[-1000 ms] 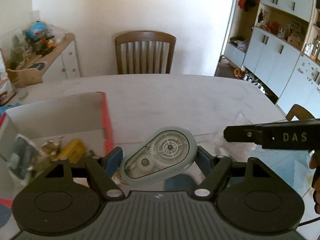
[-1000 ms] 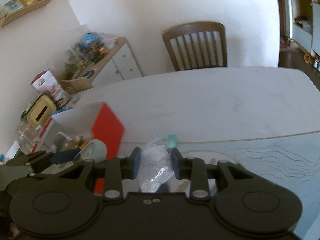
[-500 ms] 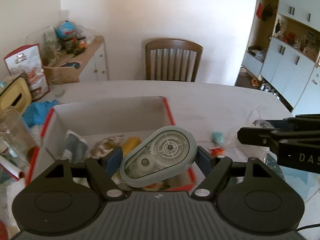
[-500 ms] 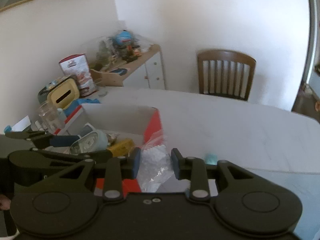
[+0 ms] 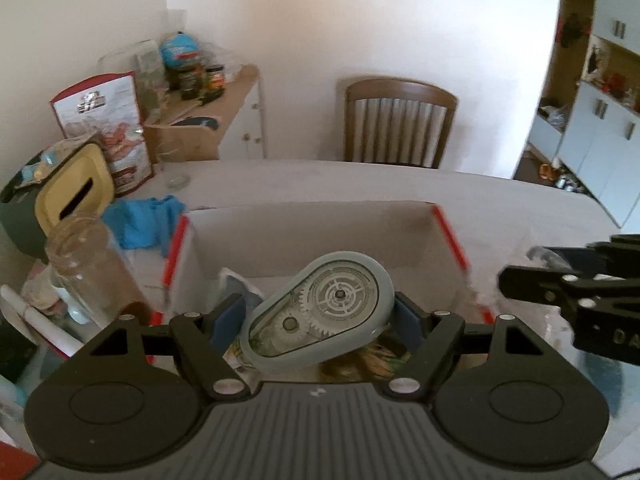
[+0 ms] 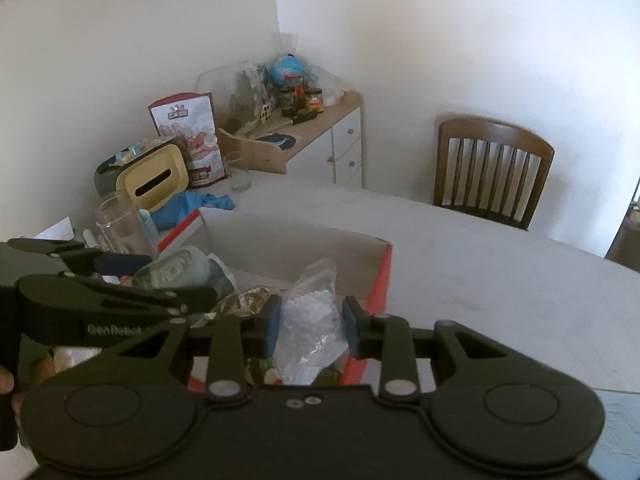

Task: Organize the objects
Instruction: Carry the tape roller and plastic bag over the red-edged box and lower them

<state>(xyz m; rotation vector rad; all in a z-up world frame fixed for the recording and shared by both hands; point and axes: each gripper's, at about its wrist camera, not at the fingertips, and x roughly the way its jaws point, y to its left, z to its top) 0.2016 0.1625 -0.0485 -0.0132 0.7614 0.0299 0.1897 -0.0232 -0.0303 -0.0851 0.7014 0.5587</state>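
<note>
We hold the left gripper point(image 5: 318, 318) over the open cardboard box point(image 5: 312, 228), its blue pads pinching a grey correction tape dispenser point(image 5: 320, 324) by its two long sides. The dispenser sits tilted between the pads, its clear window and gears facing up, hanging above the inside of the box and not touching what lies there. Under it, on the box floor, we see a crumpled wrapper and other small packets, too blurred to name.

We hold the right gripper point(image 6: 308, 324) over the same box point(image 6: 304, 248), toward its right wall with the red edge. Its pads are pressed onto a clear plastic bag point(image 6: 310, 320) filled with small white pieces; the bag's top sticks up above the pads and its bottom hangs down toward the box. In this view the left gripper point(image 6: 160, 280) shows to the left of the bag, with the dispenser point(image 6: 180, 268) in its grip above the left half of the box.

The box stands on a pale table point(image 5: 500, 200). Just left of the box stands an empty glass jar point(image 5: 86, 264), and behind the jar lies a blue cloth point(image 5: 140, 220). A yellow-lidded tissue holder point(image 5: 72, 196) sits further left of the box. A wooden chair point(image 5: 400, 120) stands behind the table, beyond the box's far wall.
</note>
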